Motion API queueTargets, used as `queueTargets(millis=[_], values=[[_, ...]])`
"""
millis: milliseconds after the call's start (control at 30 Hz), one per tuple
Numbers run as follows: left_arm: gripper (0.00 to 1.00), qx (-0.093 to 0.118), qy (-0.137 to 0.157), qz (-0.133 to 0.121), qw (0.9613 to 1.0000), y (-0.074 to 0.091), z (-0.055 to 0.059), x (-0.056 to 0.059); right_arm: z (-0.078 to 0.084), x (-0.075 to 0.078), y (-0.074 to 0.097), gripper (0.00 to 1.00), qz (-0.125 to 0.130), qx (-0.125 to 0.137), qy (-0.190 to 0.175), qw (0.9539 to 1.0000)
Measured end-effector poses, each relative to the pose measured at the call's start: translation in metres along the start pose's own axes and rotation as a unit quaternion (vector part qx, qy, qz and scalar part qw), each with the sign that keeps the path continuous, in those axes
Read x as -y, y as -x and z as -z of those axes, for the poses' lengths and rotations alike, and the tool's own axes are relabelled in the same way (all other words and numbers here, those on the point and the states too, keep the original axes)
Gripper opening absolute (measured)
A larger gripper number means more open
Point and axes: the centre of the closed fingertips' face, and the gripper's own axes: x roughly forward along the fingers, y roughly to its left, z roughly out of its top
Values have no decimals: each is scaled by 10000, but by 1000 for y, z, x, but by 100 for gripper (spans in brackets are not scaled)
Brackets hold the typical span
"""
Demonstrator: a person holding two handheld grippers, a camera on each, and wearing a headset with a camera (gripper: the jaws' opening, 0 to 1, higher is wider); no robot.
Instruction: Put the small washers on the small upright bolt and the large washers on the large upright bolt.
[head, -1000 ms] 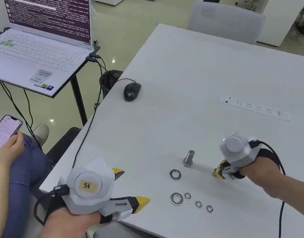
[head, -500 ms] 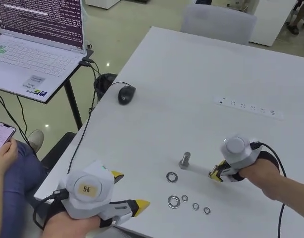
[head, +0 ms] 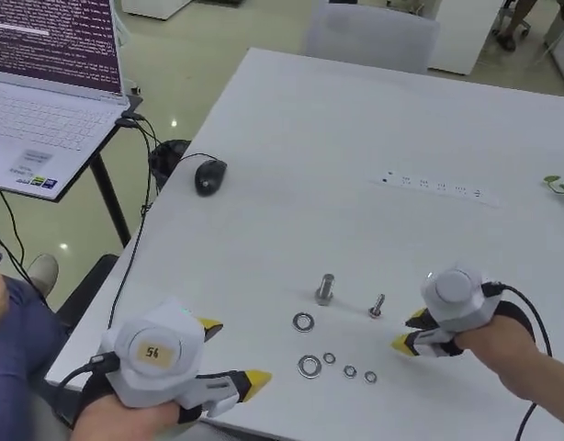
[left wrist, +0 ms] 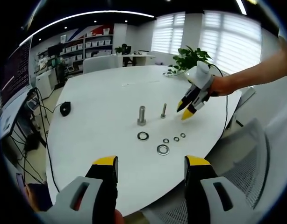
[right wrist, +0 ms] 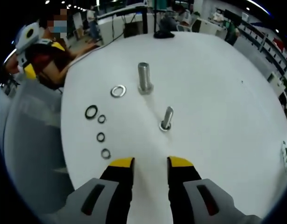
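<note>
Hovering at the tabletop [head: 355,156] edge, the left gripper [head: 236,349] is holding its jaws wide apart, empty. The right gripper [head: 408,333] is showing a narrow gap, gripping nothing, near the small bolt [head: 377,306], which is standing upright beside the large bolt [head: 325,288]. Large washers [head: 303,322] and small washers [head: 350,371] are lying loose nearby.

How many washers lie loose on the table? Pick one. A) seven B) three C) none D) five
D: one large washer, a second large washer and three small washers lie flat on the table.
</note>
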Motion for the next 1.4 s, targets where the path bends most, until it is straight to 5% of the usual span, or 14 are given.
queueTargets(millis=[367, 733, 833, 1000, 1400], values=[[57, -49, -163, 183, 9997, -3, 0, 6, 5, -40, -6, 29, -313, 184, -83, 9993], [56, -78, -283, 305, 9991, -5, -1, 9, -1, -69, -24, 26, -598, -35, 610, 9963], [56, -79, -301, 307, 9990, -5, -1, 8, 4, -72, -27, 25, -578, -245, 927, 9937], [56, -55, -272, 290, 9992, -5, -2, 7, -1, -73, -27, 20, -510, -164, 1284, 9903], [56, -4, -244, 273, 9993, -7, -5, 9, -1, -75, -28, 15, -556, -249, 1348, 9890]])
